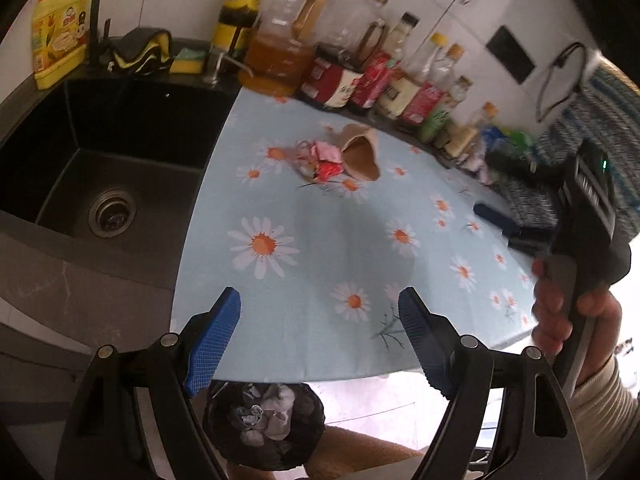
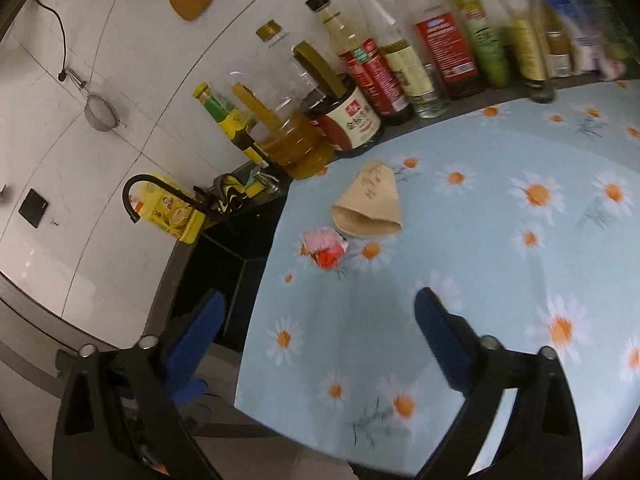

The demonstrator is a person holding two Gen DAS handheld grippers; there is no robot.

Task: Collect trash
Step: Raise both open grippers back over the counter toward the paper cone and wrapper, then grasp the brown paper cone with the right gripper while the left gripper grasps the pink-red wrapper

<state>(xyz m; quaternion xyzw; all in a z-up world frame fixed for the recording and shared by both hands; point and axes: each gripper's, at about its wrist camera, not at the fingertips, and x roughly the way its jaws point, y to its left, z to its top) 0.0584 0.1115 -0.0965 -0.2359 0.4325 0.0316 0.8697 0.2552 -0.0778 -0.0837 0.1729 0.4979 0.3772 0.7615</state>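
Observation:
A crushed brown paper cup [image 1: 359,154] lies on its side on the daisy-print tablecloth [image 1: 320,248], with crumpled pink and red wrappers [image 1: 322,160] touching its left side. The cup [image 2: 370,208] and the wrappers [image 2: 325,249] also show in the right wrist view. A black-lined trash bin [image 1: 266,424] with crumpled paper inside stands on the floor below the table's front edge. My left gripper [image 1: 320,340] is open and empty above that front edge, over the bin. My right gripper [image 2: 320,344] is open and empty, short of the wrappers; its body [image 1: 580,240] shows at the right in the left wrist view.
A black sink [image 1: 108,160] with a black tap [image 1: 94,12] lies left of the cloth. Several oil and sauce bottles [image 1: 360,68] line the back wall. A yellow detergent jug [image 1: 60,36], a sponge [image 1: 188,60] and a cloth sit behind the sink.

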